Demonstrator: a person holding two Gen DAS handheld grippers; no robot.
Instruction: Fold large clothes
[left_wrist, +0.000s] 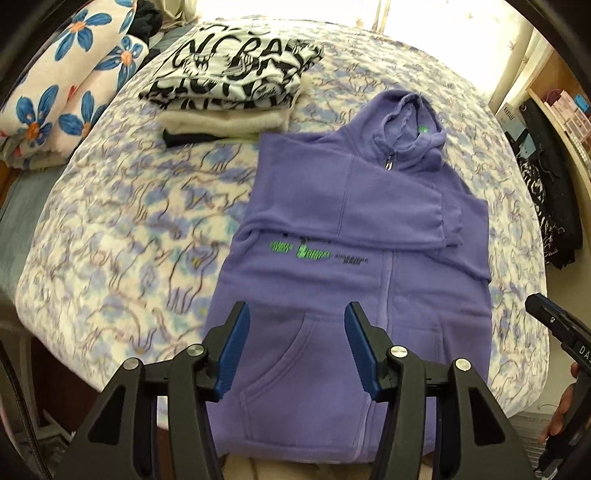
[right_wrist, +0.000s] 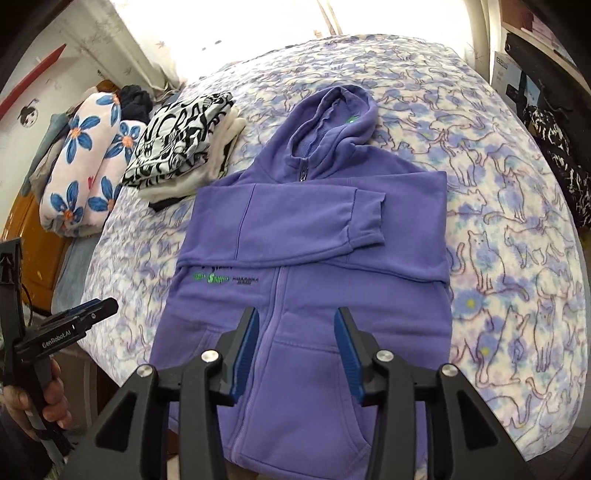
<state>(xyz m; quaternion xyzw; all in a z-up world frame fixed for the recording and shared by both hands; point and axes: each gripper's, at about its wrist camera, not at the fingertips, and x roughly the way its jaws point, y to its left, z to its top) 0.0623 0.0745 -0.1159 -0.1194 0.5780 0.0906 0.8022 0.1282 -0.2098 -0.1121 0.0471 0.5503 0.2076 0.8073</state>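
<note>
A purple zip hoodie (left_wrist: 369, 206) (right_wrist: 314, 221) lies face up on the bed, hood at the far end. Both sleeves are folded across its chest, above a small green logo. My left gripper (left_wrist: 297, 310) hovers over the lower left pocket area, its blue pads apart with nothing between them. My right gripper (right_wrist: 296, 314) hangs over the zip near the hem, open and empty. Each gripper shows at the edge of the other's view, the right gripper (left_wrist: 546, 314) and the left gripper (right_wrist: 99, 310), each held in a hand.
A stack of folded clothes (left_wrist: 229, 74) (right_wrist: 177, 136) topped by a black-and-white print sits far left of the hoodie. A rolled floral blanket (left_wrist: 55, 92) (right_wrist: 85, 166) lies beyond it. The bed cover (left_wrist: 129, 221) (right_wrist: 498, 240) has a cat pattern. Dark clothing (left_wrist: 543, 192) hangs by shelves at right.
</note>
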